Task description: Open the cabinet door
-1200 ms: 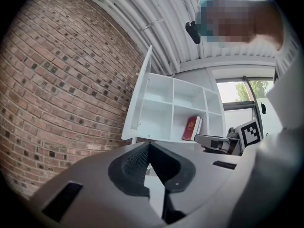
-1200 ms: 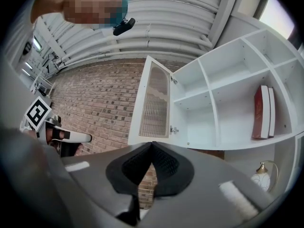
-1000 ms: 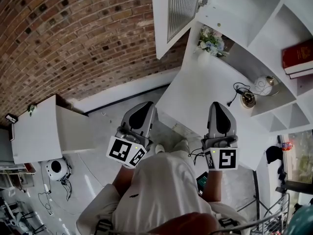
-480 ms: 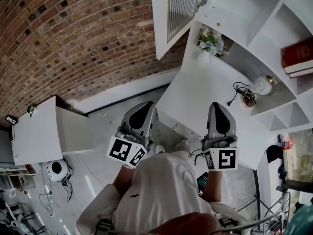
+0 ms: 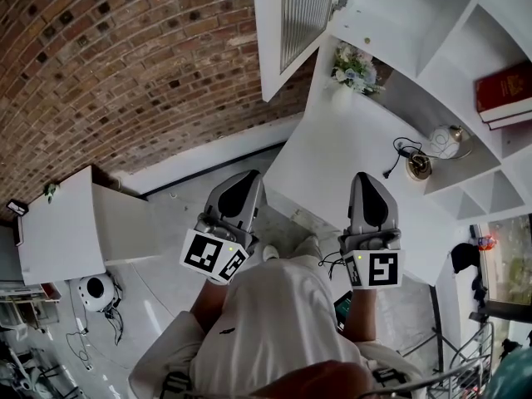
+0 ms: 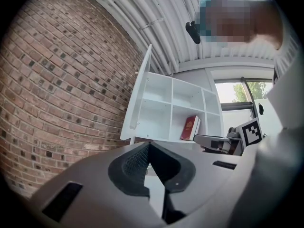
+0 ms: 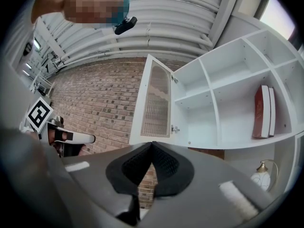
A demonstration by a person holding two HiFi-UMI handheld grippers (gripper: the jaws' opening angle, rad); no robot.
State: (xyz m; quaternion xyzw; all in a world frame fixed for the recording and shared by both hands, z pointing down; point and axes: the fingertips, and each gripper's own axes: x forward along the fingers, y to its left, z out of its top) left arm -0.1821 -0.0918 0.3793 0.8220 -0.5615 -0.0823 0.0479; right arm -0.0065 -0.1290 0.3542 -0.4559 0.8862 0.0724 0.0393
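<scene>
Found the cabinet door [image 5: 301,19] already swung wide off the left edge of the white shelf unit [image 5: 399,23], with its ribbed panel turned toward the brick wall [image 5: 125,73] and the compartment behind it laid bare. Confirmed the same in the right gripper view: door standing out from the shelves, latch showing, nothing touching it.

Logged the left hand-held gripper [image 5: 246,179] and the right hand-held gripper [image 5: 366,181] low and side by side before the person, near the front edge of the tabletop [image 5: 349,152], well apart from the door. Read both pairs of jaws as pressed together at the tips, holding nothing.

Checked against the previous second: no shift in either hand-held gripper and no swing of the door, only a slight drift of the head view. Judged the opening as done, both hands at rest. Saw no call for a further pull.
</scene>
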